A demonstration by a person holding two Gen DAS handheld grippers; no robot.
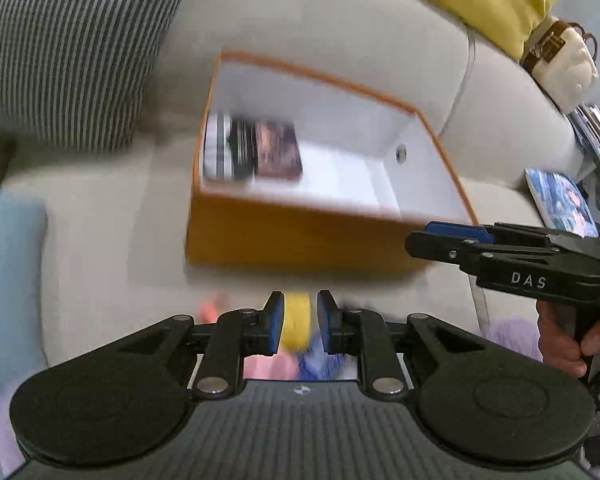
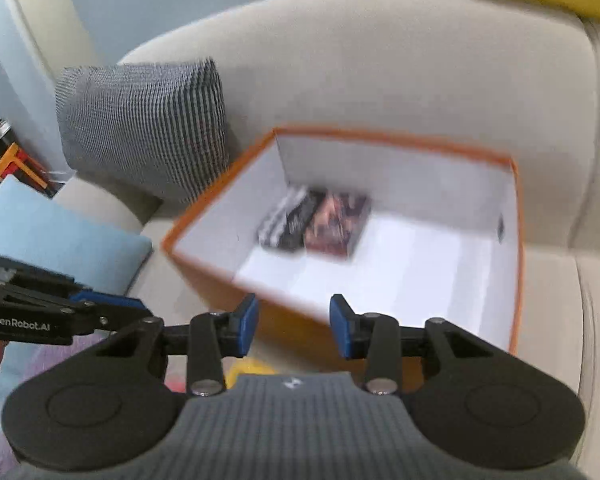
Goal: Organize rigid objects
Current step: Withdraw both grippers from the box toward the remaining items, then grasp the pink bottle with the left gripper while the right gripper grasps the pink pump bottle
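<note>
- Holding nothing, the left gripper [image 1: 299, 328] kept its blue pads a narrow gap apart, while the right gripper [image 2: 294, 326] stood wider, also empty.
- Just beyond both sets of fingers sat the orange box [image 2: 204, 276] on the beige sofa [image 1: 112, 248].
- Deeper in, at the box's far corner, a few flat cases [image 2: 314, 222] already lay side by side; most of the white floor was bare.
- Off to the right of the left fingers, a blue-printed case [image 1: 560, 204] lay on the cushion, outside the box.
- By my judgement the sorting was partly done, with that case remaining.
</note>
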